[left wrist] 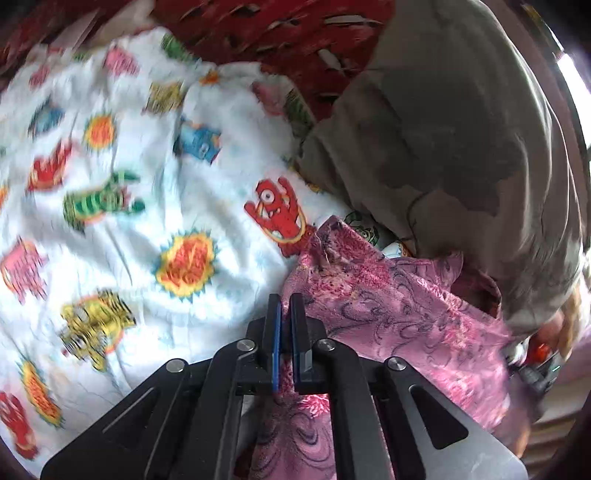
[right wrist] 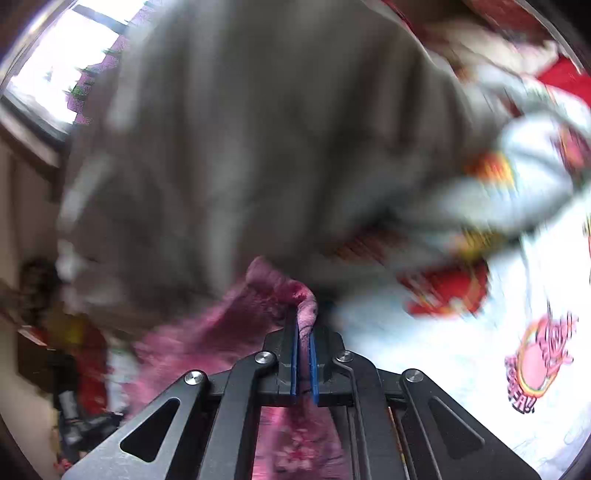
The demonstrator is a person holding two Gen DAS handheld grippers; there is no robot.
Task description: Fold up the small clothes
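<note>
Left wrist view shows the left gripper with its two dark fingers drawn almost together, blue pads facing each other, and the edge of a pink patterned cloth caught low between them; pink fabric also shows through the frame beneath the fingers. From the grip the cloth spreads away to the right over a white sheet printed with cartoon monsters, which covers the surface underneath. A large grey garment lies heaped at the upper right, its edge resting on the sheet just beyond the pink cloth. Red patterned fabric runs along the top, badly smeared by motion. At the far right edge, some small red and dark items are too blurred and cut off to identify. Right wrist view has the right gripper clenched on a bunched fold of the same pink cloth, which rises in a lump between the blue pads and trails off to the left and below. Most of this view is blur: the grey garment fills the middle, the printed sheet shows at right, and a bright window sits at upper left.
</note>
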